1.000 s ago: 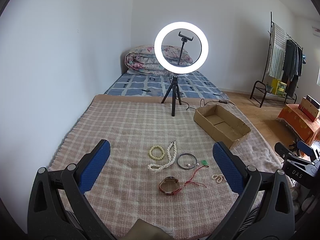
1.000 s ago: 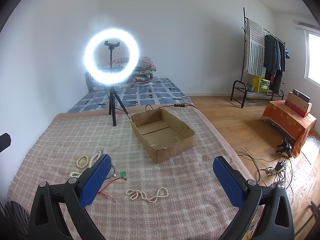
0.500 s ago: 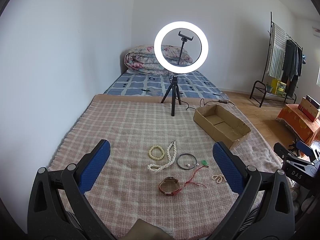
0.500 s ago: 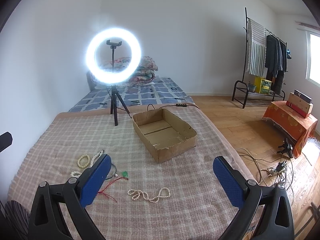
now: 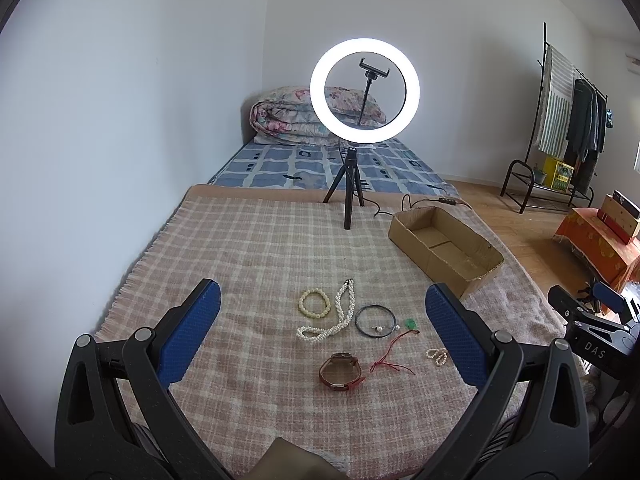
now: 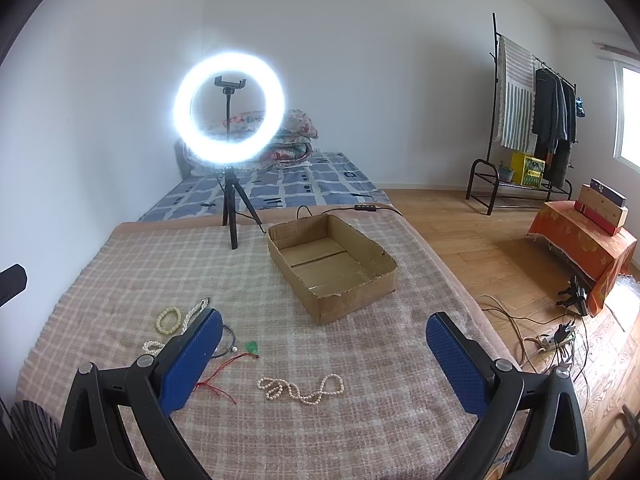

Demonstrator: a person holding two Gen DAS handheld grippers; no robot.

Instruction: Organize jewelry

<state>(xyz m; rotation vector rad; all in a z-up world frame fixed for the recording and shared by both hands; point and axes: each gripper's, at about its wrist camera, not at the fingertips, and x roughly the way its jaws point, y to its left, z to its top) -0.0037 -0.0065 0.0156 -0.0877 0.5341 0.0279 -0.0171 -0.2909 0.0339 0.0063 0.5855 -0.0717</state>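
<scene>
Jewelry lies on a checked blanket (image 5: 256, 264): a cream bead bracelet (image 5: 314, 301), a white pearl necklace (image 5: 340, 314), a black hoop (image 5: 375, 321), a red cord with a green pendant (image 5: 394, 354), a brown watch (image 5: 340, 371) and a thin pearl strand (image 6: 301, 389). An empty cardboard box (image 6: 332, 264) stands to the right. My left gripper (image 5: 320, 322) is open and empty above the jewelry. My right gripper (image 6: 320, 342) is open and empty above the thin pearl strand. The right gripper's body shows at the left wrist view's right edge (image 5: 592, 332).
A lit ring light on a tripod (image 5: 352, 184) stands at the blanket's far edge, its cable running behind the box. A mattress with folded quilts (image 5: 316, 116) lies beyond. Wooden floor with cables (image 6: 552, 336), a clothes rack (image 6: 528, 120) and an orange-covered stand (image 6: 584, 240) are to the right.
The right wrist view has shifted slightly: the box, ring light and pearl strand sit a little further right in frame. The left gripper has hardly moved. Both grippers stay open.
</scene>
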